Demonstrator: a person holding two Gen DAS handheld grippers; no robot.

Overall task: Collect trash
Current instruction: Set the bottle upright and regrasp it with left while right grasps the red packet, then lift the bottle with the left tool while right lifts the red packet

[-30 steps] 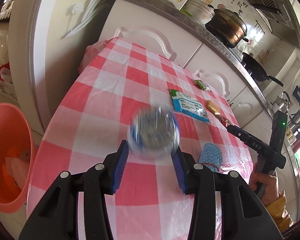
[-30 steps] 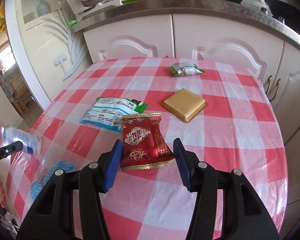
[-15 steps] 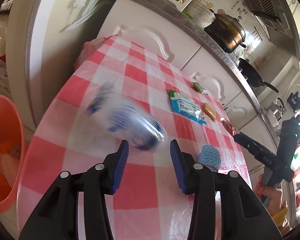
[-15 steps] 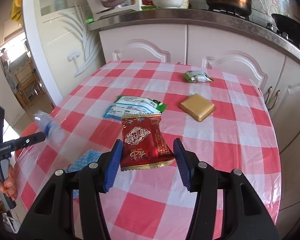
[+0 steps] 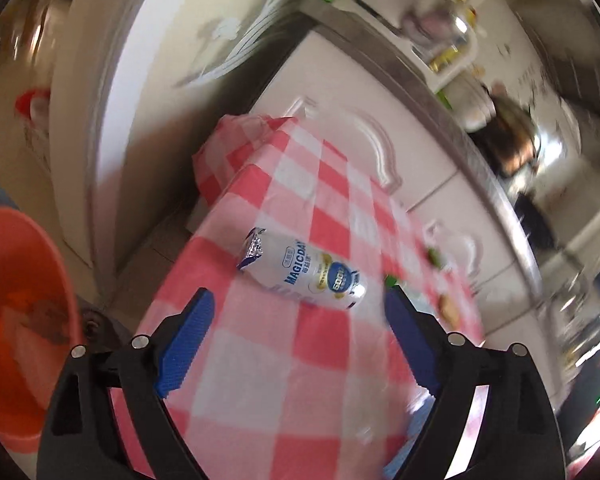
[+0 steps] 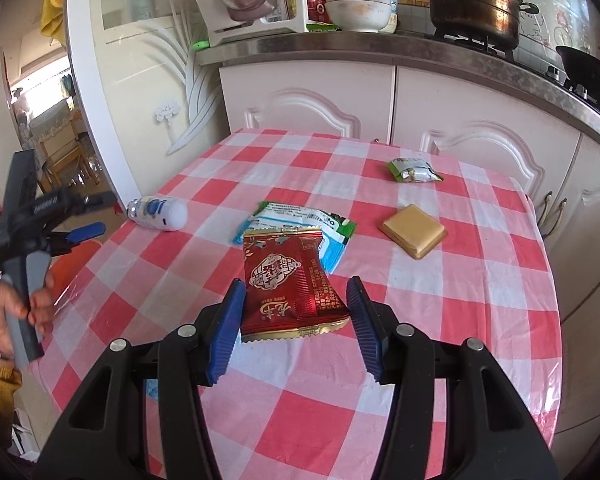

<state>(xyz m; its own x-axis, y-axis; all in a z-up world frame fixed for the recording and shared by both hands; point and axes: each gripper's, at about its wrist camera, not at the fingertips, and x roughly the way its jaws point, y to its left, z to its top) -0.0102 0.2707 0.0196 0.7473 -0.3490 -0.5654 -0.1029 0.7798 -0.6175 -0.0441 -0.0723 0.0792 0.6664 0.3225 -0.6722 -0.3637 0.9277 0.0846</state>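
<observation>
A white plastic bottle [image 5: 304, 276] with a blue label lies on its side on the red-checked tablecloth [image 5: 300, 380], near the table's left edge [image 6: 156, 213]. My left gripper [image 5: 296, 296] is just behind the bottle. Its jaws are opening and the pads do not touch the bottle. In the right wrist view the left gripper [image 6: 100, 216] is beside the table's edge, with a hand [image 6: 4, 312] on its grip. My right gripper [image 6: 296, 286] is shut on a red snack packet [image 6: 292, 280], held a little above the cloth.
An orange basin [image 5: 20, 300] stands on the floor left of the table. On the cloth lie a blue-white-green packet [image 6: 296, 216], a gold square wrapper [image 6: 414, 231] and a green-silver wrapper [image 6: 414, 170]. White cabinets [image 6: 480, 140] and a cluttered counter run behind.
The left gripper has swung left and opened, letting go of the bottle, which now lies on the cloth. The right gripper has lifted slightly with the red packet still in it.
</observation>
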